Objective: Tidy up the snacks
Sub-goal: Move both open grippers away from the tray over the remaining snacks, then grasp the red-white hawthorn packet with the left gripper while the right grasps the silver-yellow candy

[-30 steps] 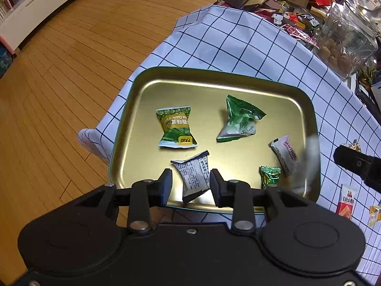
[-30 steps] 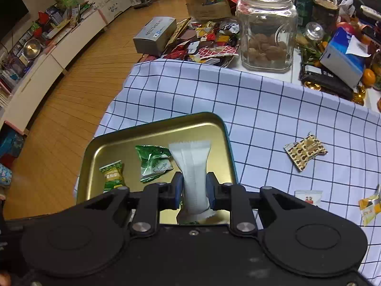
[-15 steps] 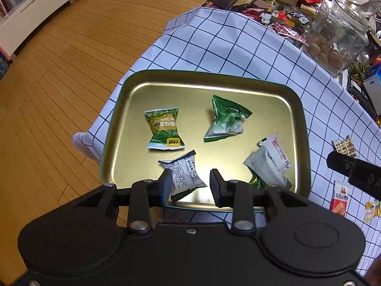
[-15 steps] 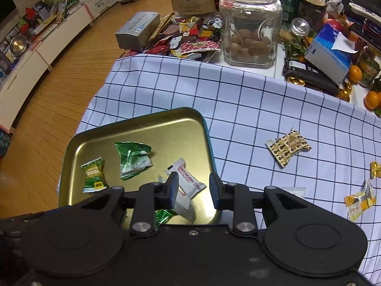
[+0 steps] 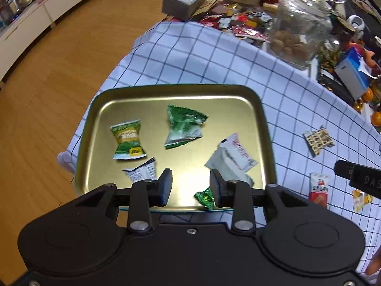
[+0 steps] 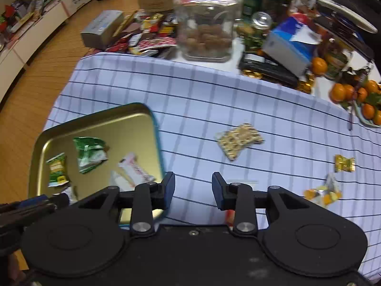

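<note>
A gold metal tray on the checked cloth holds several wrapped snacks: a green-yellow pack, a green-white pack, a white pack with red print, a grey-white pack and a small green candy. My left gripper is open and empty over the tray's near edge. My right gripper is open and empty over the cloth, right of the tray. Loose on the cloth lie a brown patterned pack, a gold candy, a yellow-orange pack and a red-white pack.
A glass jar of brown snacks, a grey box, a blue tissue box, oranges and a heap of wrappers crowd the table's far side. Wooden floor lies past the table's left edge.
My right gripper opened and let the white pack fall into the tray, then moved right over the cloth. My left gripper stayed open and shifted right above the tray.
</note>
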`<state>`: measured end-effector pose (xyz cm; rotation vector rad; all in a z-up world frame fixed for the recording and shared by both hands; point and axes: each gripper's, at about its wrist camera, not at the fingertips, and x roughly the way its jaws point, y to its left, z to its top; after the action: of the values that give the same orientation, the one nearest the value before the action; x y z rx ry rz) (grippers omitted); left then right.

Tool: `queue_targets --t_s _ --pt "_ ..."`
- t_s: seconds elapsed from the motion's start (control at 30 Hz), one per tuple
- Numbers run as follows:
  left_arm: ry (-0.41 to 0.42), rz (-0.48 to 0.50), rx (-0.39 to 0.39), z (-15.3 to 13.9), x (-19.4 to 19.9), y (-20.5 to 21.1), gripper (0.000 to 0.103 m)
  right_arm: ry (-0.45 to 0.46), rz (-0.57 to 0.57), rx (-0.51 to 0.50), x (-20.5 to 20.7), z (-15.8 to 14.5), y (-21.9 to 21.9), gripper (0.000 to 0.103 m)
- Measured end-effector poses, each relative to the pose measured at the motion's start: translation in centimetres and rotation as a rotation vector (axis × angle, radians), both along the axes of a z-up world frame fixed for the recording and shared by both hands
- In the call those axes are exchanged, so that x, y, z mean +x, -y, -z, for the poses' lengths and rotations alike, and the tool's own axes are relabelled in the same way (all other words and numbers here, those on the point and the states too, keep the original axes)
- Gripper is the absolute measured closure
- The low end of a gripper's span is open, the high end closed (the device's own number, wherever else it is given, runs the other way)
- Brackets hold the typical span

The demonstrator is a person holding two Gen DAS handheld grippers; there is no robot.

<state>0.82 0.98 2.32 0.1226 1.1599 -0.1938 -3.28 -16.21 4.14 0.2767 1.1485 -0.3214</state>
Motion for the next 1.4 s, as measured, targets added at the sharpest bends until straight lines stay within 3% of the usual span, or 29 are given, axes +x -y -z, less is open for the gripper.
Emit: queue_targets --t_s 0.13,0.27,0.57,0.9,1.13,1.4 --pt "0.066 0.076 0.014 -0.5 -1.4 2.3 0.06 -0.013 0.042 -0.056 -2.4 -0.4 3.3 0.068" --pt "0.142 0.146 0.085 -1.1 -3.2 4.5 0.06 -0.008 0.089 -0.082 -5.1 -1.2 6.7 0.068" --pt "0.102 0.232 0.107 -3.1 -6.4 9.4 0.06 0.012 0.224 -0.071 -9.5 -3.4 12.3 0.068" --pt "0.111 0.259 0.081 -5.5 -8.3 11.4 0.06 0.03 0.348 0.051 -10.0 -4.8 15.4 0.068" --pt "0.027 0.245 0.062 -4.3 -7.0 11.7 0.06 0.011 0.393 0.079 -11.1 -3.9 16.9 0.067" --pt "-0.022 0.307 0.078 -1.3 -5.7 14.1 0.06 -0.104 0.5 0.137 -12.0 -0.2 20.3 0.067"
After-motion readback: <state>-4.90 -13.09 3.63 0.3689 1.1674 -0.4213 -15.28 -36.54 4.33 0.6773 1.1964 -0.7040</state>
